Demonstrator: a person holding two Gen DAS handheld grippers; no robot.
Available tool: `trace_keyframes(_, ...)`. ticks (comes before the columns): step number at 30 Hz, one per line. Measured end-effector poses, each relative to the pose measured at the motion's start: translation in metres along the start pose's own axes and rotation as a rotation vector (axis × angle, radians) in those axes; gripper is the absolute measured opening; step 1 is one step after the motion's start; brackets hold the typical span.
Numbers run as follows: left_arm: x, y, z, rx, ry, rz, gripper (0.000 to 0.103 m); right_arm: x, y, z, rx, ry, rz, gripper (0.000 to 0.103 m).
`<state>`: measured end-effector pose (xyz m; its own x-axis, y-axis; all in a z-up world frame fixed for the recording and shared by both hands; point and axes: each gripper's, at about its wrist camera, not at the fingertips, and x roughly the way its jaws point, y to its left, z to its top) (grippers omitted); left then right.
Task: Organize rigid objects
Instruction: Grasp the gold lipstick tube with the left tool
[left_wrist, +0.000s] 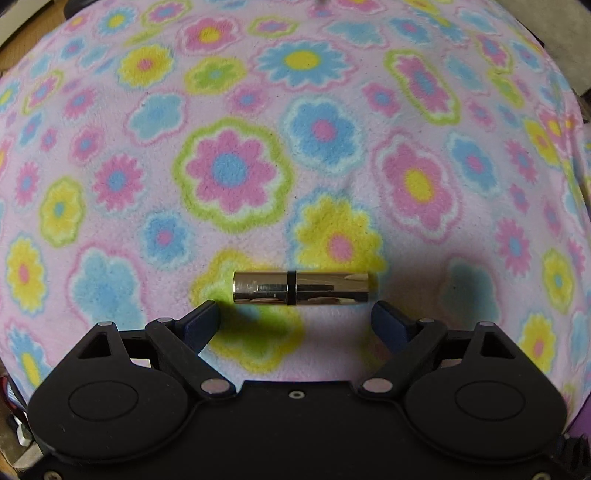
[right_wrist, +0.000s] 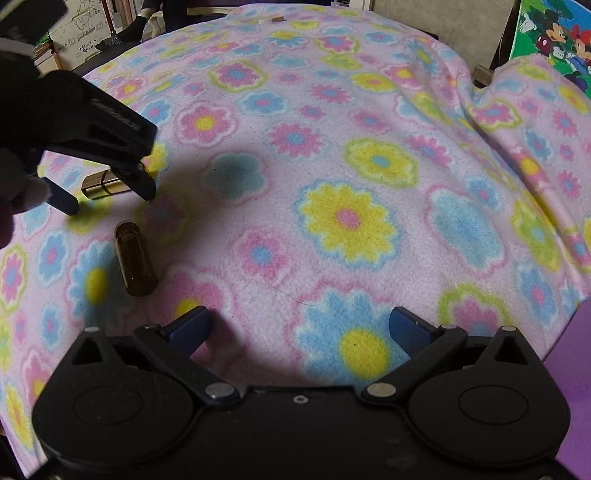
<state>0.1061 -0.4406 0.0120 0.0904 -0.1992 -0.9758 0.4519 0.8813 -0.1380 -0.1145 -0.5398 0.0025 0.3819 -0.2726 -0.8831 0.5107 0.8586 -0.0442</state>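
Note:
A shiny gold cylinder with a black band (left_wrist: 301, 288) lies crosswise on the flowered fleece blanket (left_wrist: 295, 147), just ahead of my open left gripper (left_wrist: 295, 314), whose blue fingertips (left_wrist: 207, 317) stand either side of it without touching. The right wrist view shows the same cylinder (right_wrist: 101, 184) under the left gripper (right_wrist: 110, 195) at far left. A brown amber vial (right_wrist: 133, 258) lies on the blanket nearby. My right gripper (right_wrist: 299, 325) is open and empty, to the right of the vial.
The blanket (right_wrist: 351, 147) wrinkles and rises at the right. A cartoon-print cloth (right_wrist: 554, 37) hangs at the back right. Small objects (right_wrist: 271, 19) lie at the blanket's far edge. A purple surface (right_wrist: 572, 354) shows at right.

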Motion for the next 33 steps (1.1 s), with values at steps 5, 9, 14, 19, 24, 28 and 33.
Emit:
trace_keyframes(5, -0.002, 0.008, 0.008, -0.002, 0.013, -0.001, 0.066, -0.003, 0.0, 0.001, 0.005, 0.005, -0.003, 0.103)
trace_keyframes(9, -0.006, 0.019, 0.003, 0.026, 0.012, -0.025, 0.066, -0.001, 0.001, 0.004, 0.002, 0.014, 0.002, 0.103)
trace_keyframes(14, -0.013, 0.047, -0.021, 0.037, 0.038, -0.003, 0.066, 0.001, 0.001, 0.01, 0.004, 0.034, 0.005, 0.103)
trace_keyframes(19, -0.02, 0.085, -0.051, 0.03, 0.051, -0.019, 0.066, 0.004, 0.0, 0.019, 0.017, 0.085, 0.002, 0.103)
trace_keyframes(24, -0.025, 0.103, -0.079, 0.081, 0.056, 0.005, 0.066, 0.008, -0.003, 0.035, 0.095, 0.183, -0.004, 0.103)
trace_keyframes(28, -0.027, 0.114, -0.087, 0.113, 0.049, -0.01, 0.066, -0.011, -0.011, 0.042, 0.334, 0.227, 0.047, 0.09)
trace_keyframes(33, -0.027, 0.126, -0.097, 0.135, 0.014, -0.046, 0.066, -0.031, 0.016, 0.051, 0.508, 0.223, 0.067, 0.09)
